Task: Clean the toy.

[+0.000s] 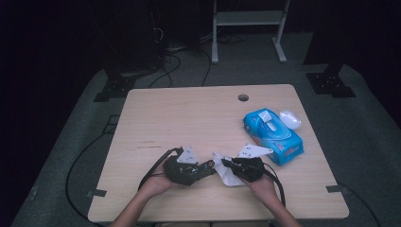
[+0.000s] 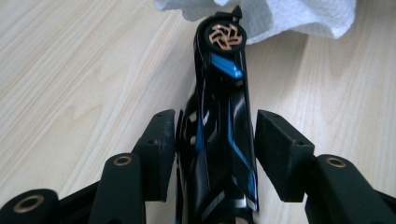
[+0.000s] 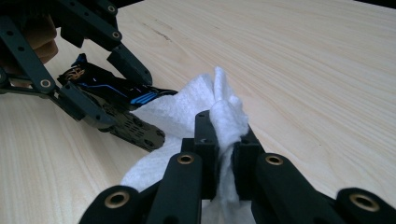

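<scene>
On the table: everything sits on the light wood top [image 1: 189,118], the work at its near edge, middle
Table: a round hole [image 1: 243,98] near the far edge; dark floor and cables beyond
Wipes pack: blue pack [image 1: 273,135] at the right, well apart from the left gripper, just right of the right gripper's grey plate; white flap on top
Clear lid: small clear cap [image 1: 290,118] just beyond the pack, far right
Left gripper: left gripper [image 1: 201,169] at near middle-left, held in the left hand [image 1: 156,183], pointing right toward the wipe
Left jaws: spread to either side of the toy car; the left pad looks to lie against the car's side and the right pad stands off with a gap, so no grip
Right gripper: right gripper [image 1: 224,163] at near middle-right, held in the right hand [image 1: 262,184], pointing left
Right jaws: pressed together, pinching a fold of the wipe, which bulges above the pads [image 3: 208,140]
Wipe: white wipe [image 1: 227,174] crumpled between the two grippers, lying on the wood and touching the car's front end
Toy car: black car [image 2: 219,140] with blue stripes, lying between the left jaws, its copper-spoked wheel [image 2: 225,35] at the far end against the wipe
</scene>
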{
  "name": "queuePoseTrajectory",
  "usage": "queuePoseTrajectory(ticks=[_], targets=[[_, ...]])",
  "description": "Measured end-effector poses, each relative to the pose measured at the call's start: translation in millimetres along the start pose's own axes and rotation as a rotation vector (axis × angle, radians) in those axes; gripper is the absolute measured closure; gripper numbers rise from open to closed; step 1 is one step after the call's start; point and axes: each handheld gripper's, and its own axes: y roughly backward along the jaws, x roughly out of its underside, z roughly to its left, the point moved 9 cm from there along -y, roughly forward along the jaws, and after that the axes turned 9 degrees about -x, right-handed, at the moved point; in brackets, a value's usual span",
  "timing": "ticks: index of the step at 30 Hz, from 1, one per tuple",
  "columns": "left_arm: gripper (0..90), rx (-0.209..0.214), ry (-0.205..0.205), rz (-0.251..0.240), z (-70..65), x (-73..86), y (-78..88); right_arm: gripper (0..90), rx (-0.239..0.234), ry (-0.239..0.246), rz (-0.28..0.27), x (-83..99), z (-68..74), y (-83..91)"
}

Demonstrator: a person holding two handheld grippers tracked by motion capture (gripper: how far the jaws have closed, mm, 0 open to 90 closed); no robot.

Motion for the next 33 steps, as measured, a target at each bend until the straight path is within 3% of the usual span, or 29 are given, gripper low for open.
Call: queuePoseTrajectory(ticks=[6,7,10,12,15,17,20,25,27,31,33], targets=[[45.9,-0.003,-0.015,0.071,-0.6,-5.8,-11.4,83.3,0.009,-0.028,-0.011,3.0,-8.1,5.3],[45.4,-0.009,-0.039,0.111,-1.7,-5.8,-16.2,83.3,0.009,-0.037,-0.017,3.3,-9.9,6.7],[45.4,-0.015,-0.059,0.141,-3.8,-7.1,-20.3,83.3,0.009,-0.039,-0.018,3.4,-10.5,7.1],[47.3,-0.021,-0.076,0.165,-5.7,-9.1,-24.4,83.3,0.009,-0.045,-0.021,3.6,-12.6,7.1],[52.7,-0.063,-0.112,0.214,-5.2,-8.5,-30.5,83.2,0.007,-0.056,-0.020,4.7,-14.1,7.3],[55.8,-0.042,-0.099,0.218,-5.9,-10.9,-28.7,83.3,0.005,-0.068,-0.023,5.9,-15.8,8.6],[56.8,-0.055,-0.130,0.208,-7.1,-11.9,-27.7,83.2,-0.013,-0.092,-0.031,6.9,-17.3,11.9],[56.8,-0.022,-0.083,0.094,-11.4,-19.1,-19.2,83.3,-0.063,-0.131,-0.078,2.4,-14.0,17.6],[56.8,-0.027,-0.098,0.072,-12.2,-24.2,-15.0,83.3,-0.100,-0.139,-0.116,-4.5,-8.0,20.7],[56.9,-0.033,-0.099,0.001,-11.9,-36.1,-7.7,83.3,-0.144,-0.090,-0.183,-23.9,7.5,29.0],[57.0,-0.018,-0.089,-0.045,-13.1,-42.2,-1.8,83.3,-0.124,-0.061,-0.183,-26.4,8.1,31.7]])
